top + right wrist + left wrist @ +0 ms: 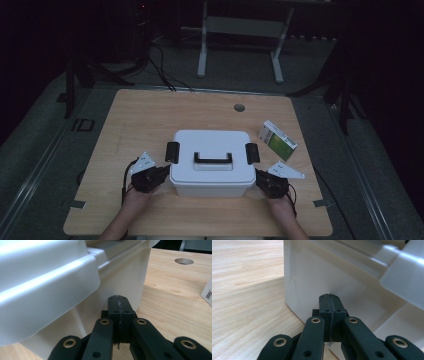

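High view: my left tongs [162, 172] and right tongs [259, 176] sit at either end of the white box [210, 150], which stands between them on the tabletop [150, 115]. From up here both tips are dark and hard to make out. My left gripper view shows its jaws pressed together with nothing between them, tips just at the box's side wall [317, 277]. My right gripper view shows the same, closed and empty, under the lid's overhanging rim [50, 290]. Beyond my right tongs lies a green-and-white carton [278, 140], cut off at the right gripper view's edge.
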Motion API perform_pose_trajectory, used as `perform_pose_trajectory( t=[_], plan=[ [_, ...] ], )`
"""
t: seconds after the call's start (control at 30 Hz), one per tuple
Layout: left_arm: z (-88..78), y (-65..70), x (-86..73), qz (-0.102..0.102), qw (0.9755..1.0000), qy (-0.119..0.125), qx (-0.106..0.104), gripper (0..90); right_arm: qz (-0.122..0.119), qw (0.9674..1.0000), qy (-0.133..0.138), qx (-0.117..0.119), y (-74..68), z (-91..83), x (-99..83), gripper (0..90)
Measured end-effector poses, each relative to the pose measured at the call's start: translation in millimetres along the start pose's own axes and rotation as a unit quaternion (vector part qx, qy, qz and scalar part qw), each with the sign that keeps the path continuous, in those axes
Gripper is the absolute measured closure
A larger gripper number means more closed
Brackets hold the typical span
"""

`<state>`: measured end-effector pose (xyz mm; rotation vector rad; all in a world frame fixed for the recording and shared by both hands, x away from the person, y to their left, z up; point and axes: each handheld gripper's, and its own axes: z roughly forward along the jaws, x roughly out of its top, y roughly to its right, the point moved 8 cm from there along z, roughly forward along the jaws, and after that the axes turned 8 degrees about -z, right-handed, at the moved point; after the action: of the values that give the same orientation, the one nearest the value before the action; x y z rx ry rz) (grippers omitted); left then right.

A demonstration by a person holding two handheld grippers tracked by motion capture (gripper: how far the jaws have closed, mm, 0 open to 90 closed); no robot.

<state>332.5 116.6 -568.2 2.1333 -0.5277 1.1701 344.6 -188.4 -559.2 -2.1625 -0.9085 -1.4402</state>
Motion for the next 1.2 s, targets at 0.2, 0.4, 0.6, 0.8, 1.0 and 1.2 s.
perform_pose_trajectory(
  t=[0.2,0.4,0.6,0.8,1.0,1.2],
  plan=[
    [-1.3,9.7,-4.9,0.006,0.9999,-0.001,-0.008,90.0,0.0,1.0,-0.001,0.005,-1.9,-11.8,-5.1,90.0],
    [-2.3,19.9,-9.1,0.015,0.9997,-0.006,-0.016,90.0,0.004,1.0,-0.001,0.007,-2.3,-21.7,-9.4,90.0],
    [-2.9,24.3,-11.5,0.017,0.9995,-0.008,-0.025,90.0,0.008,0.9999,0.002,0.007,-2.5,-27.1,-12.1,90.0],
    [-2.9,23.4,-11.9,0.016,0.9994,-0.005,-0.029,90.0,0.005,0.9999,0.0,0.009,-2.2,-27.7,-12.2,90.0],
    [-3.5,23.3,-12.2,0.026,0.9992,-0.004,-0.03,89.8,0.011,0.9998,0.005,0.013,-1.0,-27.5,-12.7,90.0],
    [-3.5,13.9,-10.5,0.031,0.9995,-0.009,-0.005,80.5,0.009,0.9999,0.0,-0.008,8.4,-26.2,-15.3,82.8]
  ],
)
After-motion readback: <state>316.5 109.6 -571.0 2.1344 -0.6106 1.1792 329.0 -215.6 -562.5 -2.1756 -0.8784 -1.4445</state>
